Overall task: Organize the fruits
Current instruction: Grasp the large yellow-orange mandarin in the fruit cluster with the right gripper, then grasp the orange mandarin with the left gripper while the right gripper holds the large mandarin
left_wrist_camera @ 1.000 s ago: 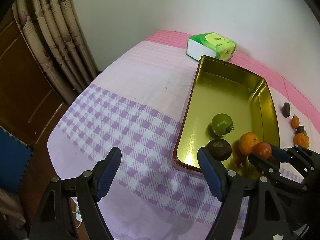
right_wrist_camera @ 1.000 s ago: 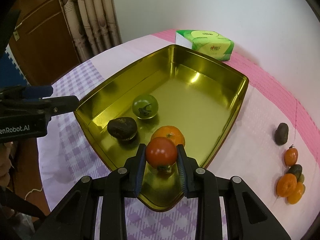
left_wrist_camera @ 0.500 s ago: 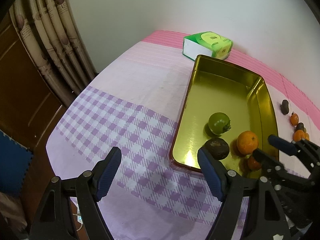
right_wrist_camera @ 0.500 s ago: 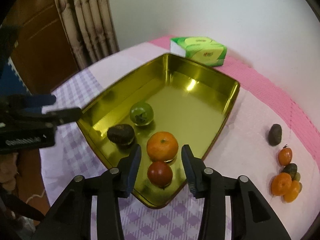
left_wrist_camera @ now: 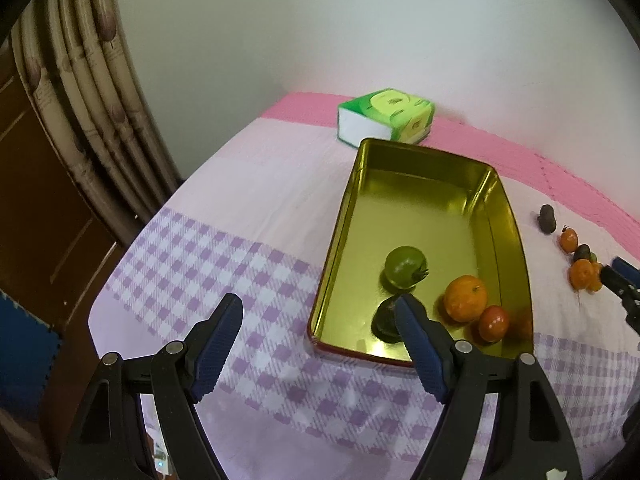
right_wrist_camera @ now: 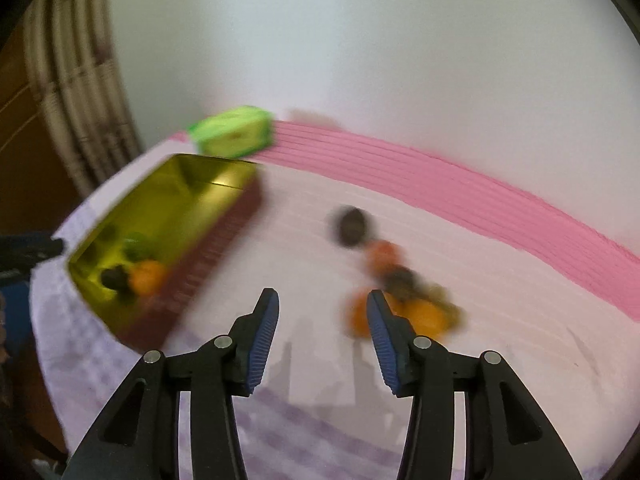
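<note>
- Left gripper point(left_wrist_camera: 318, 346) is wide apart and holds nothing. It hangs over the checked cloth on the counter point(left_wrist_camera: 248, 200), just in front of the gold tray point(left_wrist_camera: 338, 236).
- Left wrist view: four fruits lie in the near end of the tray. They are a green fruit point(left_wrist_camera: 406, 267), an orange point(left_wrist_camera: 466, 298), a red tomato point(left_wrist_camera: 494, 323) touching the orange, and a dark fruit point(left_wrist_camera: 386, 320) partly hidden behind a gripper finger.
- More fruits wait on the cloth well to the right of the tray: a dark one point(left_wrist_camera: 547, 219), a small orange one point(left_wrist_camera: 568, 239) and a little bunch point(left_wrist_camera: 585, 270). A green tissue box point(left_wrist_camera: 386, 116) sits behind the tray.
- Right gripper point(right_wrist_camera: 322, 326) is wide apart too and holds nothing. Its view is very blurry.
- Right wrist view: the gripper points at the loose fruit pile point(right_wrist_camera: 404, 304), which lies just past its right finger. A dark fruit point(right_wrist_camera: 352, 226) sits farther back, and the tray point(right_wrist_camera: 224, 232) is off to the left.
- I think the next job is to pick one fruit from the pile. To do it well, slow down, put one fruit right in the middle between the fingers, and squeeze gently so it does not roll or squash.
</note>
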